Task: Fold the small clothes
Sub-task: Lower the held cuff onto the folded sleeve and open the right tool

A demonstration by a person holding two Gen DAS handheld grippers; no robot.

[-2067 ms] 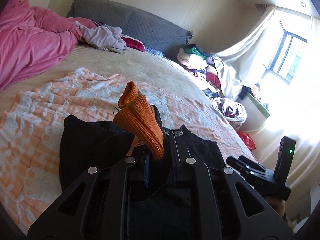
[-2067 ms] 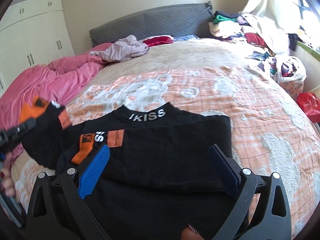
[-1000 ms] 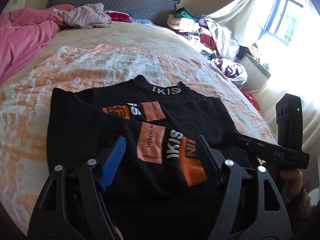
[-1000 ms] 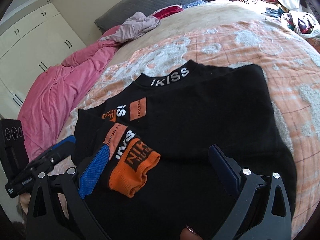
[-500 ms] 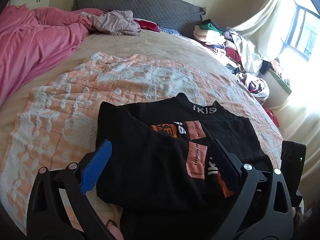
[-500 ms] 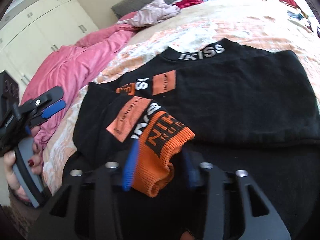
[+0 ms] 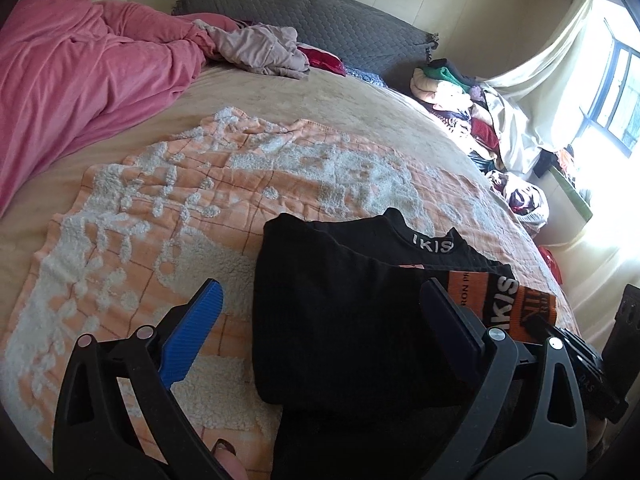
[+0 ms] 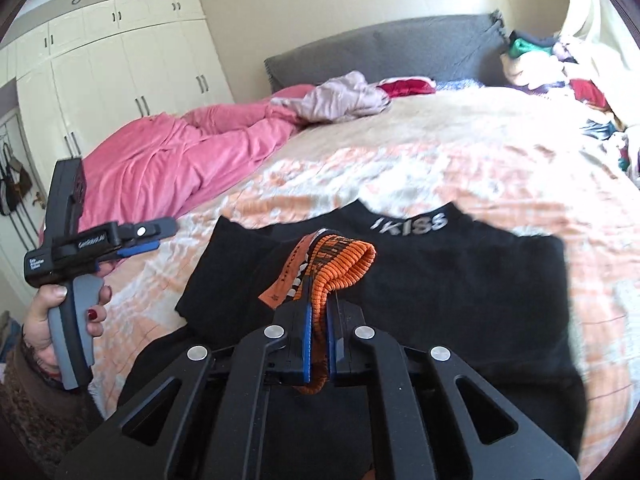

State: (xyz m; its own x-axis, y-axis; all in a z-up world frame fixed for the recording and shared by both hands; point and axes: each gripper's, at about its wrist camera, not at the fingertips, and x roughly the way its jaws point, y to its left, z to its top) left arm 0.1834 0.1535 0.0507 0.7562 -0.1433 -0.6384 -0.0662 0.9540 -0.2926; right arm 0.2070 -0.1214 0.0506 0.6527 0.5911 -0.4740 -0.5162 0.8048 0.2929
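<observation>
The right gripper (image 8: 316,312) has its blue-padded fingers (image 8: 307,344) pinched hard on the orange ribbed cuff (image 8: 340,264) of a black sweater (image 8: 440,292); the knit bunches into a thick corded loop just past the pads, with a flat orange label strip hanging off at about seven o'clock, its print too blurred to read. The cuff is lifted clear of the rest of the garment, and the sleeve drags up behind it.

The left gripper (image 7: 320,312) stands wide apart, holding nothing: one ridged blue pad (image 7: 192,336) over the blanket at nine o'clock, the darker pad over the sweater at three o'clock. A hand (image 8: 60,316) with red-painted nails wraps its grey handle, and the black body carries small white lettering I can't make out.

The sweater lies partly folded on the near half of the bed, a soft matte black knit. Its collar points to twelve o'clock and reads "IKISS" in white. From the left wrist view the sleeve band shows orange blocks with "IKIS" in white and part of a word ending "RON".

Under it is a peach blanket (image 7: 180,208) with a fine grid and fluffy white tufted patterning. Toward ten o'clock a pink velvety duvet (image 7: 80,68) lies rumpled; at twelve o'clock a grey quilted headboard (image 7: 320,28); at two o'clock a heap of mixed clothes (image 7: 460,96).
</observation>
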